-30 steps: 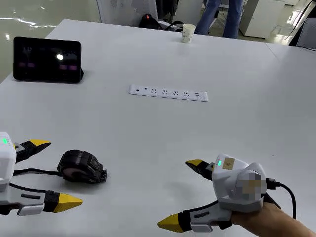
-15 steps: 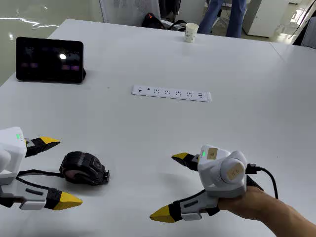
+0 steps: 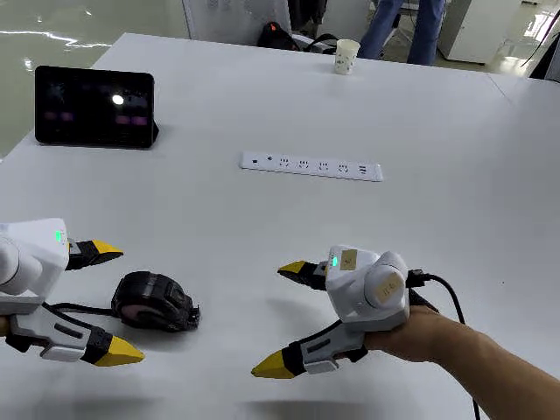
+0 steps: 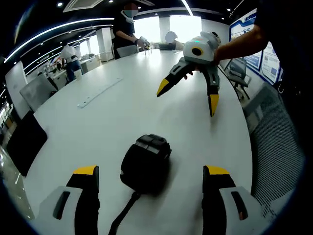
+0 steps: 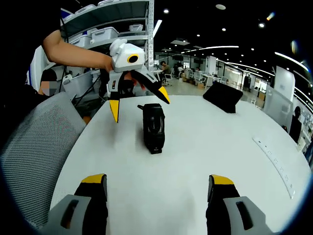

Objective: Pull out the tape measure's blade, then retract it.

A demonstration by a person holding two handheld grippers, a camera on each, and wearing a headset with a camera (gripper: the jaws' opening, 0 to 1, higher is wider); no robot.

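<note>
The white table (image 3: 262, 219) spreads across the head view, with a dark tablet (image 3: 94, 107) standing at upper left and a power strip (image 3: 311, 165) lying just above centre. At lower centre-right the right gripper (image 3: 278, 320) has its jaws spread wide with nothing between them. At lower left the left gripper (image 3: 122, 303) is likewise wide apart, one jaw on either side of the black tape measure (image 3: 156, 302), which lies on the table untouched, blade wound in; a paper cup (image 3: 347, 56) stands at the top edge.
</note>
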